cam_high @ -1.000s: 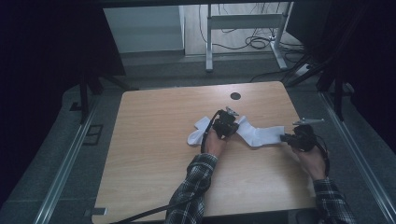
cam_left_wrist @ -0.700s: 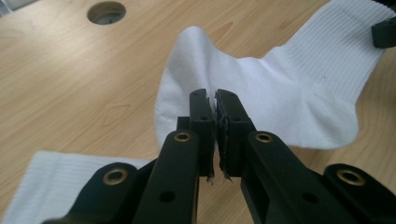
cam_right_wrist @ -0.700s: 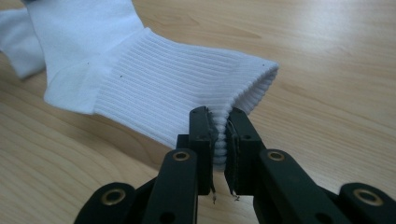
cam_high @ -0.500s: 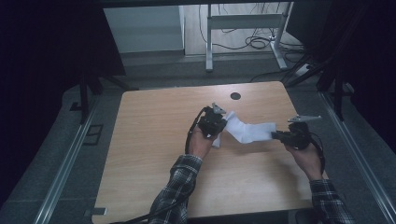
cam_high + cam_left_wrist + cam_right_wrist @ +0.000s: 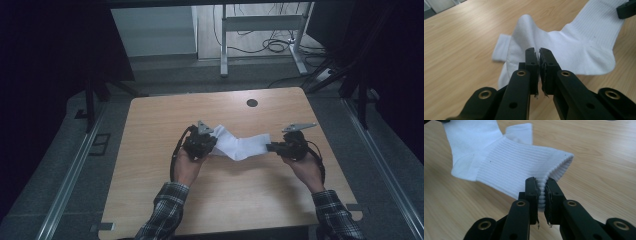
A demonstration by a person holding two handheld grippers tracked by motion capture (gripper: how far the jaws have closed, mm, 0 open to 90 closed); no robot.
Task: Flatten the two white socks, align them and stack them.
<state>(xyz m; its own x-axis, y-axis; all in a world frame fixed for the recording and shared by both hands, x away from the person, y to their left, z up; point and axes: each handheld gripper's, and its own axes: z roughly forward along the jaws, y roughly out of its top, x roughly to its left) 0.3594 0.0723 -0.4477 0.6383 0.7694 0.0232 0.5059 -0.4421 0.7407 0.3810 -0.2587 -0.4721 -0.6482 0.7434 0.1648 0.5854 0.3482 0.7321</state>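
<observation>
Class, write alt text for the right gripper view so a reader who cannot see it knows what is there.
The right gripper pinches the ribbed cuff of a white sock between its two black jaws. The sock stretches away toward the upper left above a light wooden table, with a second piece of white fabric behind it.

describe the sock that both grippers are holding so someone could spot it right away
Near the middle of the wooden table, a white sock stretches between the left gripper and right gripper. Its ribbed cuff is pinched on the right, unlike the second sock underneath.
</observation>
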